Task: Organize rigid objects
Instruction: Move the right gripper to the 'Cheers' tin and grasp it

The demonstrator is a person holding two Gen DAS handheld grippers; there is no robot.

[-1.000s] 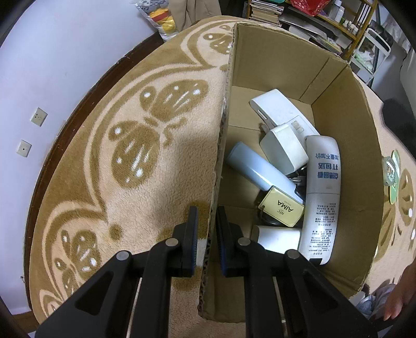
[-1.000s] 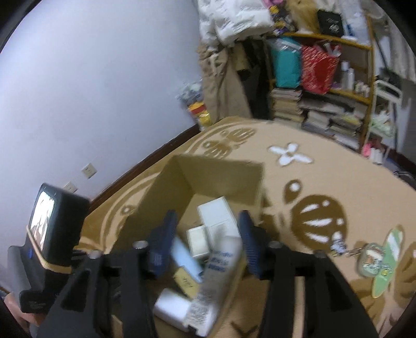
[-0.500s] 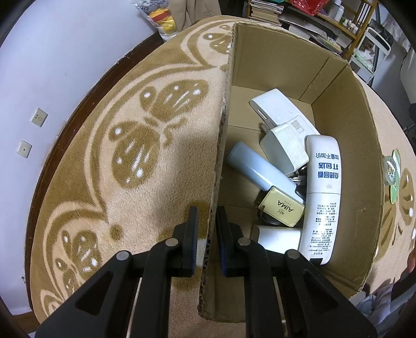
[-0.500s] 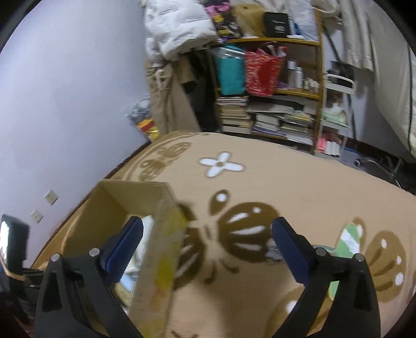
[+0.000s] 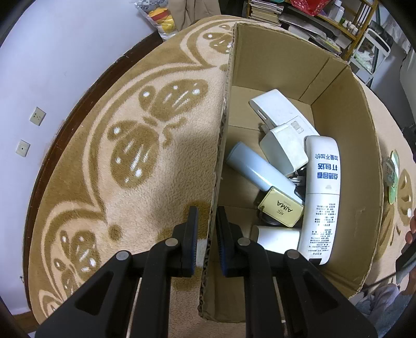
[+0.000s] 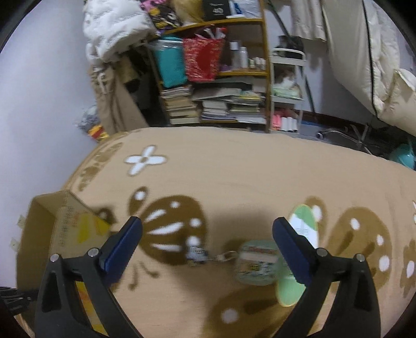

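Observation:
My left gripper (image 5: 207, 234) is shut on the near left wall of the cardboard box (image 5: 345, 145), one pad on each side of the card. Inside lie a white printed bottle (image 5: 321, 197), a pale blue tube (image 5: 256, 169), a gold AIMA tin (image 5: 282, 206), white adapters (image 5: 282, 148) and a flat white device (image 5: 275, 106). My right gripper (image 6: 208, 247) hangs wide open above the rug, nothing between its fingers. Below it lies a keychain: a small charm (image 6: 196, 253) linked to a round green tag (image 6: 256, 262), beside a green oval card (image 6: 301, 249). The box (image 6: 49, 234) shows at the left.
A tan patterned rug (image 6: 247, 176) covers the floor. A crowded bookshelf (image 6: 215, 85), a small white cart (image 6: 286, 88) and a bed edge (image 6: 364, 65) line the far side. A bag of toys (image 5: 158, 15) sits by the wall. A hand (image 5: 410, 228) shows at the right edge.
My right gripper swung right, away from the box's top to over the keychain on the rug, and its jaws opened wide. The left gripper kept still on the box wall.

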